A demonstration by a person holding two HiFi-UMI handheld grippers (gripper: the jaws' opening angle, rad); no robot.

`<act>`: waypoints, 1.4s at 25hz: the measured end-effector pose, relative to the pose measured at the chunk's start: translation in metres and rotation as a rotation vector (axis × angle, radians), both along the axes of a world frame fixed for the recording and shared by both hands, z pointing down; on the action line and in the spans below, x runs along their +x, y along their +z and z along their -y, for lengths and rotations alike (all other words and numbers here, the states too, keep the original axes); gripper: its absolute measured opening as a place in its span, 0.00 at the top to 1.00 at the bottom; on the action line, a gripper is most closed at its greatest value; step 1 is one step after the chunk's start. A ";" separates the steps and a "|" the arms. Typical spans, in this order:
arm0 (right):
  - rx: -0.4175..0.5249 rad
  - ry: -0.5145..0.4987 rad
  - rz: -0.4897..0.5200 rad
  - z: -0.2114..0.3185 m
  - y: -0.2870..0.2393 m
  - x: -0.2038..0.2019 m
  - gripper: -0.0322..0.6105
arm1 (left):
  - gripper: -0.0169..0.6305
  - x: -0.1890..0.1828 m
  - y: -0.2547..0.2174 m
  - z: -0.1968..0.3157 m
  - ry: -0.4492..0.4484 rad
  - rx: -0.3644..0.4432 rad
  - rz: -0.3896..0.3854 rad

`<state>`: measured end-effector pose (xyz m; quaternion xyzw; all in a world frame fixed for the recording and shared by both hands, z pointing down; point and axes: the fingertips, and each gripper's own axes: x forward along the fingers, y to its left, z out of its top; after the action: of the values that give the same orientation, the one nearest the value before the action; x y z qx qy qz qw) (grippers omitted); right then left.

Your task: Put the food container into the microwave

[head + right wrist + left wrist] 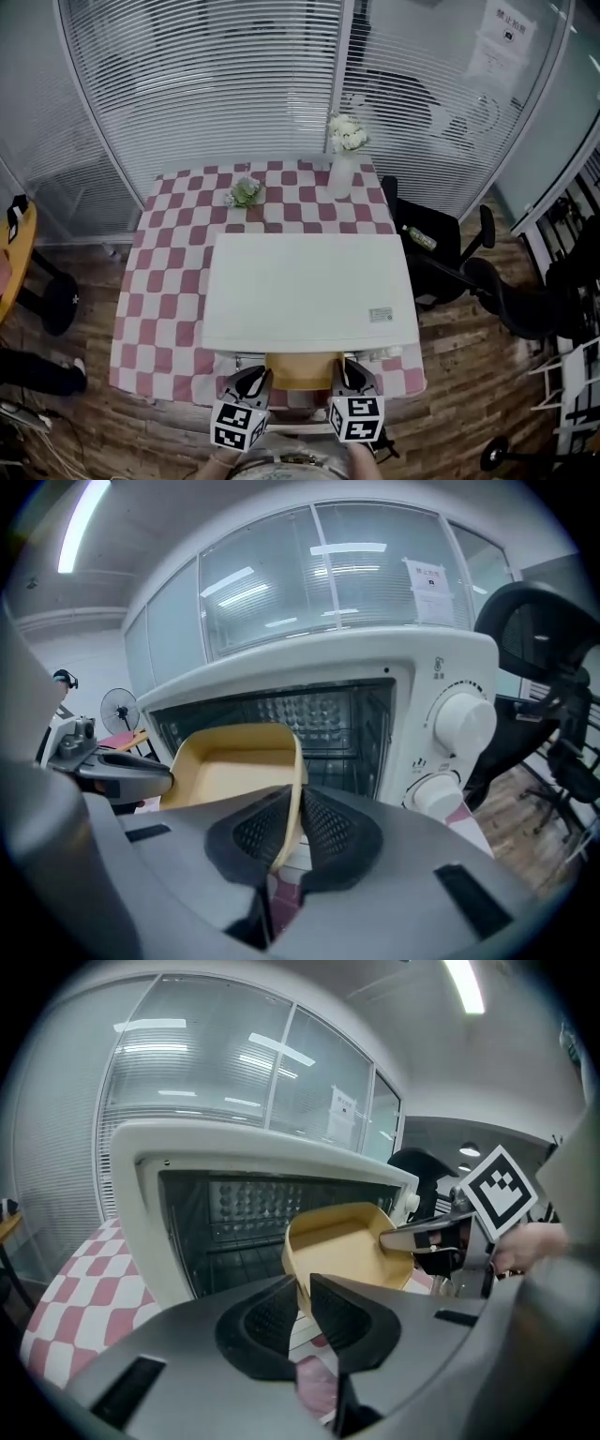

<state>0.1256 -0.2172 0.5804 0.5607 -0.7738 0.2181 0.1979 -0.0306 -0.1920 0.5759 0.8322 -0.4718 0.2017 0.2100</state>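
Tongs L (305, 1286) + R (294, 801) on half-hidden container (302, 369)

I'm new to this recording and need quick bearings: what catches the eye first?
A yellow container is held in front of the white microwave, one rim pinched by the left tool, the opposite rim by the right tool. The microwave sits on a red-and-white checked tablecloth, with a white vase of flowers behind it.
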 end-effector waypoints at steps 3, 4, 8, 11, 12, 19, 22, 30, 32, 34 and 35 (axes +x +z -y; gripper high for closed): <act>-0.018 0.028 -0.009 0.006 0.010 0.002 0.93 | 0.92 0.002 0.008 0.006 0.028 -0.008 0.008; -0.024 0.037 -0.011 0.008 0.013 0.004 0.93 | 0.92 0.004 0.009 0.009 0.035 -0.011 0.008; -0.056 0.065 -0.012 0.016 0.023 0.008 0.94 | 0.92 0.008 0.019 0.016 0.053 -0.034 0.013; -0.072 0.070 -0.012 0.023 0.030 0.008 0.94 | 0.92 0.008 0.027 0.023 0.051 -0.048 0.022; -0.077 0.072 -0.011 0.025 0.032 0.008 0.94 | 0.92 0.008 0.029 0.026 0.050 -0.050 0.024; -0.118 0.102 0.021 0.038 0.044 0.004 0.94 | 0.90 0.004 0.036 0.035 0.052 -0.029 0.054; -0.129 0.107 0.022 0.041 0.045 0.001 0.94 | 0.88 0.002 0.036 0.037 0.052 -0.018 0.054; -0.151 0.133 0.045 0.048 0.047 0.000 0.94 | 0.58 0.002 0.020 0.022 0.177 0.112 0.106; -0.153 0.135 0.054 0.048 0.048 -0.001 0.94 | 0.56 0.006 0.029 0.013 0.263 0.130 0.215; -0.153 0.134 0.053 0.049 0.048 -0.003 0.94 | 0.55 0.007 0.043 0.010 0.292 0.118 0.285; -0.152 0.132 0.053 0.050 0.048 -0.005 0.94 | 0.55 0.007 0.049 0.011 0.291 0.112 0.304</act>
<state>0.1208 -0.2676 0.6280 0.5880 -0.7213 0.3034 0.2045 -0.0232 -0.2025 0.6245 0.8619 -0.3833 0.3267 0.0587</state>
